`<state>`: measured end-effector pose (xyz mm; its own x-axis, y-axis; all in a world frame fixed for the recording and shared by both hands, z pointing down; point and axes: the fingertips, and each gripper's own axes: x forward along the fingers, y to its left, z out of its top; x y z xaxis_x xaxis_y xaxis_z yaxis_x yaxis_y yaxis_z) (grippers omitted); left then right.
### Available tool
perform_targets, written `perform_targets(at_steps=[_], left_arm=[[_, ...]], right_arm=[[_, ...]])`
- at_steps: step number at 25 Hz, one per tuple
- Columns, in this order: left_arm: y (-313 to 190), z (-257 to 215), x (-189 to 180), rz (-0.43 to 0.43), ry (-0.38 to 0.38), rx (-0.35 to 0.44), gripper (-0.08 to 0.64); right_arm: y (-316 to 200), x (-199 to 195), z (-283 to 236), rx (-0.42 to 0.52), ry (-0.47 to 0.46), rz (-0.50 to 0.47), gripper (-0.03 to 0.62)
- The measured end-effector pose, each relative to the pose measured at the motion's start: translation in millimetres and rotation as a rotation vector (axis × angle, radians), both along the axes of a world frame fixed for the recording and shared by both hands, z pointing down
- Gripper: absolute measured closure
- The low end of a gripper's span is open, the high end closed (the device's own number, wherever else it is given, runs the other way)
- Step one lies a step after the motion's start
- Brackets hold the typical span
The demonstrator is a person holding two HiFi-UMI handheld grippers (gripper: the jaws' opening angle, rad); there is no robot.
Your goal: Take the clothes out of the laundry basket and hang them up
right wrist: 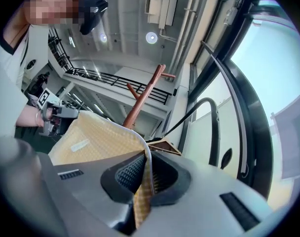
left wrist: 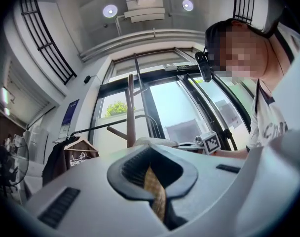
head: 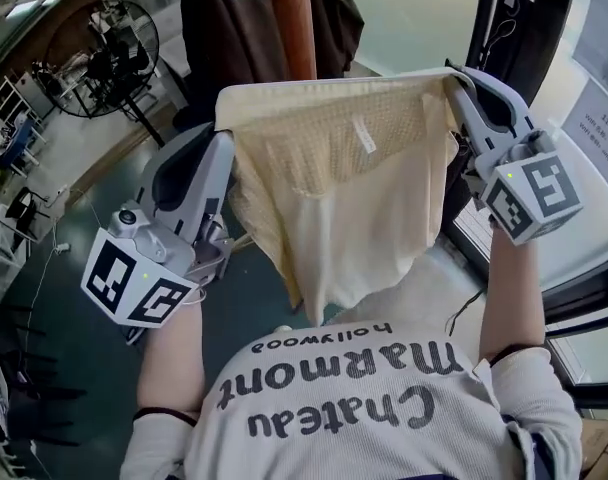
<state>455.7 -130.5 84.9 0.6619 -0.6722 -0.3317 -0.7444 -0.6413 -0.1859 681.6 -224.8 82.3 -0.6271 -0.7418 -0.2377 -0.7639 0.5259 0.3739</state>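
A tall window with dark frames runs down the right side, close to the right hand. The floor below is dark.

The cloth, cream with a fine waffle weave, is held up and spread at chest height between the two grippers. Its top edge is stretched nearly level and the rest hangs loose below in folds. No basket shows in any view.

A dark shirt hangs just behind the cloth's top edge, at upper left. In the left gripper view it sits on a wooden hanger on a black rail.

A wooden pole stands upright straight behind the middle of the cloth, between the grippers and close to the top edge. A side peg branches off it.

A black fan stands well off to the far left.

The left gripper is clenched on the cloth's left top corner; a strip of the weave runs between its pads. The right gripper is clenched on the right top corner, with the hem folded between its pads.

A bare wooden hanger shows just past the right jaws.

A small white tag lies near the cloth's top edge.
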Motion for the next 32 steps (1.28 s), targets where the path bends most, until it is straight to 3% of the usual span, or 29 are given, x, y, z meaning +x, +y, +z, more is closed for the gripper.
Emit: perform_targets(at_steps=[4, 9, 13, 16, 21, 26, 32], left_arm=[[-17, 2, 8, 0.005, -0.013, -0.017, 0.546], [-42, 11, 8, -0.080, -0.063, -0.055, 0.546], [-59, 38, 3, -0.122, -0.082, -0.170, 0.546], [-65, 57, -1, -0.145, -0.105, -0.210, 0.546], [-71, 81, -7, -0.170, -0.137, -0.252, 0.546], [-66, 110, -3, -0.166, -0.148, -0.310, 0.546], [-49, 133, 17, -0.149, -0.127, -0.367, 0.546]], right_arm=[[-21, 4, -38, 0.032, -0.042, 0.037, 0.561], [-58, -7, -60, 0.016, -0.109, 0.016, 0.561], [-96, -23, -25, -0.110, -0.091, 0.023, 0.561], [-113, -31, 10, -0.198, -0.063, 0.016, 0.561], [-119, -37, 55, -0.240, 0.065, 0.056, 0.561], [-115, -34, 103, -0.354, 0.025, 0.021, 0.561], [-91, -30, 142, -0.416, 0.024, -0.029, 0.561]])
